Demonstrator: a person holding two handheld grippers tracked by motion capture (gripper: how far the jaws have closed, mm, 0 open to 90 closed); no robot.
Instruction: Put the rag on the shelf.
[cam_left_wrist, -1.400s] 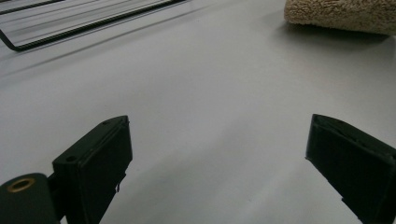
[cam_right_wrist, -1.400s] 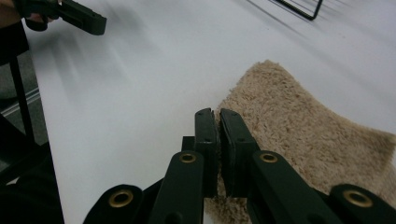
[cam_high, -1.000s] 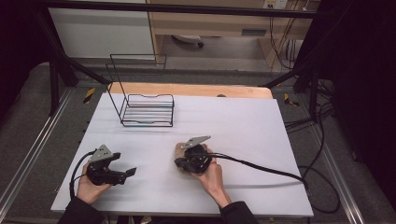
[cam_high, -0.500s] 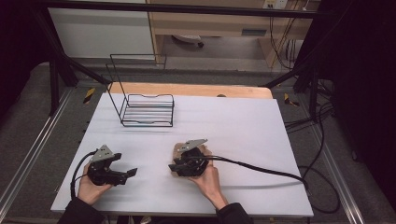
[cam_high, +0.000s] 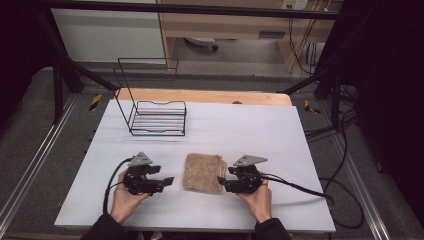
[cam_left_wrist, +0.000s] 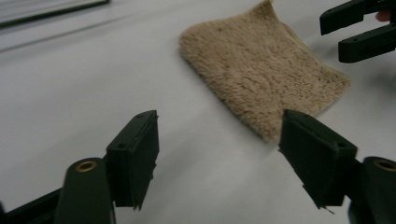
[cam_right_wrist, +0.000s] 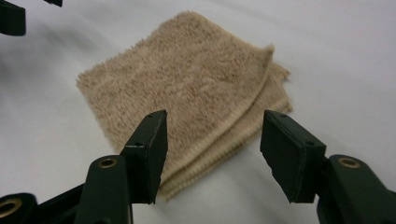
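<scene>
A folded tan towel (cam_high: 202, 172) (cam_left_wrist: 261, 70) (cam_right_wrist: 187, 79) lies flat on the white table (cam_high: 280, 135), between my two grippers. My left gripper (cam_high: 167, 180) (cam_left_wrist: 219, 140) sits just left of it, pointing at its left edge. Its jaws have just been closing but stand open, with bare table between them. My right gripper (cam_high: 222, 182) (cam_right_wrist: 215, 140) faces the towel's right edge, where the stacked layers show. Its jaws have just been opening and stand apart on either side of that edge without pressing on it. Each gripper shows in the other's view, the right (cam_left_wrist: 359, 28) and the left (cam_right_wrist: 11, 16).
A black wire rack (cam_high: 157, 117) stands at the table's back left, well beyond the towel. A cable (cam_high: 300, 187) trails right from the right gripper across the table. A wooden board edge (cam_high: 205, 96) runs along the table's far side.
The right hand has slid right off the towel, uncovering it, and its jaws have parted. The left hand has moved right toward the towel.
</scene>
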